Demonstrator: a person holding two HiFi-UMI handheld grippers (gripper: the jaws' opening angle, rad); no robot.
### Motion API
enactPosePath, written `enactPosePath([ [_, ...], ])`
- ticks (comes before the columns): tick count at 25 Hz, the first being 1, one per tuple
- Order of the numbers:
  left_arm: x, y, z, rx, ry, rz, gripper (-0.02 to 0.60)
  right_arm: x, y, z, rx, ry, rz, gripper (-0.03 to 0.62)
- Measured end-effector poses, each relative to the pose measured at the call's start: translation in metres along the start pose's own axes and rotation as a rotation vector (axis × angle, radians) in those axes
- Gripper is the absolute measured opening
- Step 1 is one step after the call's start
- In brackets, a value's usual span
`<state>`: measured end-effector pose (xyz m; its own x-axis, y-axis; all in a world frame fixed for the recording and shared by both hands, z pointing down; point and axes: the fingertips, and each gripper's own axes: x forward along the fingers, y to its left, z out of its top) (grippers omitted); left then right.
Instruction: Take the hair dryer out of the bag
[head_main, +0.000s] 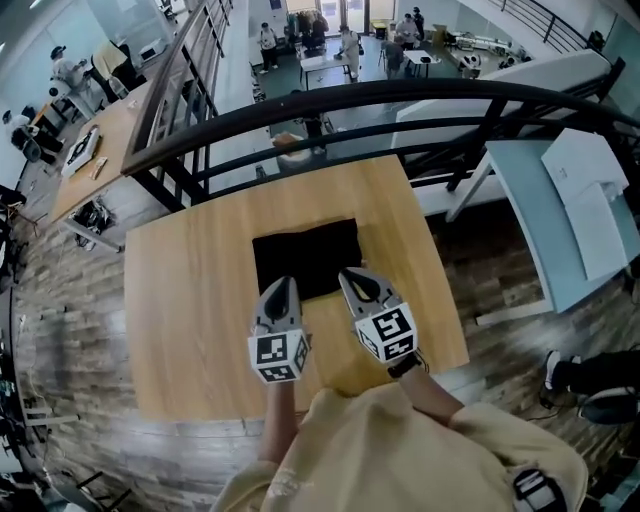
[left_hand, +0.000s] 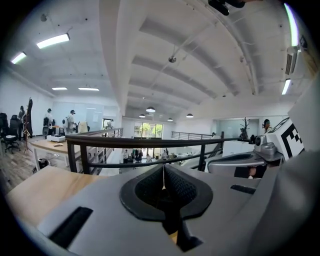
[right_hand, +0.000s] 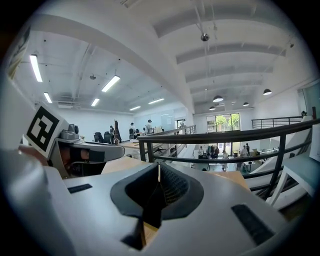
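A flat black bag (head_main: 306, 258) lies on the wooden table (head_main: 190, 300), toward its far middle. No hair dryer shows; the bag's inside is hidden. My left gripper (head_main: 283, 285) hovers at the bag's near left edge, jaws shut with nothing between them. My right gripper (head_main: 352, 277) hovers at the bag's near right edge, also shut and empty. In the left gripper view the left gripper (left_hand: 163, 172) has its pads pressed together, pointing at the railing (left_hand: 150, 142). The right gripper (right_hand: 158, 172) is likewise shut in its own view.
A black metal railing (head_main: 400, 95) runs just beyond the table's far edge, with a lower floor of desks and people below. A white table (head_main: 560, 215) stands to the right. A person's shoes (head_main: 590, 385) are at the lower right.
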<state>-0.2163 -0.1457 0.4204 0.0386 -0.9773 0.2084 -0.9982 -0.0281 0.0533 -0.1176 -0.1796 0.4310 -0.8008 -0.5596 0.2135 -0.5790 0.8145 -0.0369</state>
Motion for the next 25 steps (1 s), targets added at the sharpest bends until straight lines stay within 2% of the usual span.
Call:
enactPosePath([
  [4,0.032,0.012,-0.024,-0.002,0.057,0.001,0.014,0.026,-0.017,-0.019,0.014,0.040,0.028,0.017],
  [14,0.126,0.017,-0.091,0.042,0.261,-0.046,0.018,0.074,-0.079,-0.070,0.050,0.138,-0.002,0.017],
  [17,0.145,0.019,-0.109,0.048,0.333,-0.056,0.099,0.080,-0.094,-0.078,0.065,0.145,-0.018,0.017],
  [21,0.161,0.016,-0.135,0.080,0.431,-0.102,0.168,0.085,-0.106,-0.089,0.086,0.156,-0.031,0.017],
  [25,0.163,0.014,-0.169,0.131,0.565,-0.155,0.198,0.086,-0.110,-0.096,0.099,0.157,-0.041,0.017],
])
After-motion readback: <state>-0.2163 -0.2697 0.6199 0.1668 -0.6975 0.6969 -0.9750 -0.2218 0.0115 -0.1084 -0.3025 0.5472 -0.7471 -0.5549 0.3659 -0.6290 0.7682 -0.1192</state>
